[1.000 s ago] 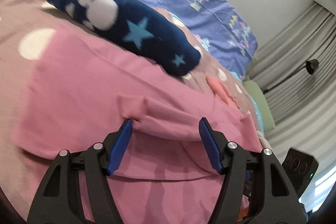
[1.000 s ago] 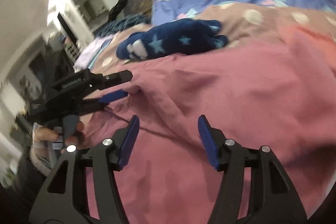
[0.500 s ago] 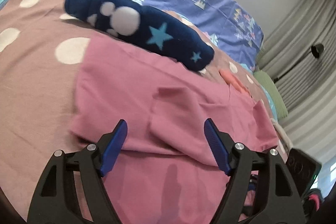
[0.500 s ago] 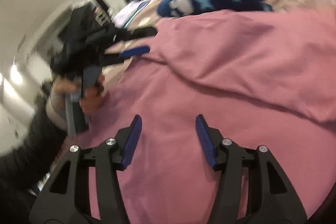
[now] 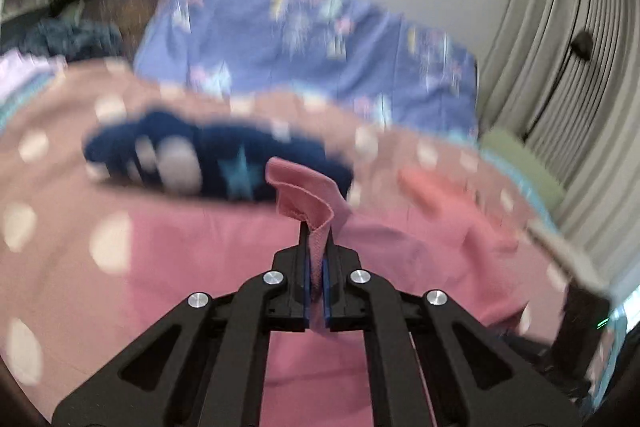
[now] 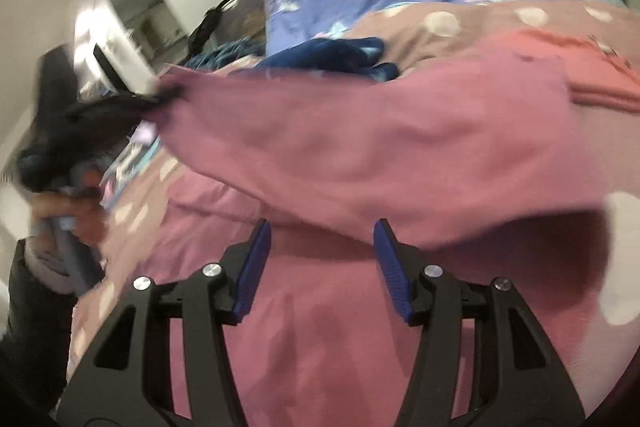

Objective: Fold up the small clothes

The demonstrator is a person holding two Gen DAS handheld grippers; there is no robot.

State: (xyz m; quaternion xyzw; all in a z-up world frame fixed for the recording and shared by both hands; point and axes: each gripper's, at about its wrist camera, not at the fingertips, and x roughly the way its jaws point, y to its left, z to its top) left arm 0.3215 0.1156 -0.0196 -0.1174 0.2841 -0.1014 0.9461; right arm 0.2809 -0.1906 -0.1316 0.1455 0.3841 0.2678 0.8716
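Observation:
A pink garment [image 5: 224, 251] lies spread on a dotted bedcover. My left gripper [image 5: 317, 231] is shut on a hemmed corner of it, and the pinched flap [image 5: 304, 191] sticks up above the jaws. In the right wrist view that same gripper [image 6: 160, 99] holds the pink garment [image 6: 360, 143] lifted, so a fold hangs above the lower layer. My right gripper [image 6: 320, 231] stands open just under that raised fold, with the cloth's edge above its blue pads [image 6: 252, 267] and nothing pressed between them. A navy star-patterned garment [image 5: 208, 163] lies behind.
A blue patterned sheet [image 5: 312, 43] covers the far part of the bed, with grey curtains [image 5: 576, 67] on the right. A person's hand [image 6: 68, 203] holds the left gripper at the left of the right wrist view. A salmon cloth [image 5: 436, 187] lies to the right.
My left gripper went from wide open to shut on the pink garment's corner and rose, lifting the cloth. The right gripper slid sideways under the raised fold and stayed open.

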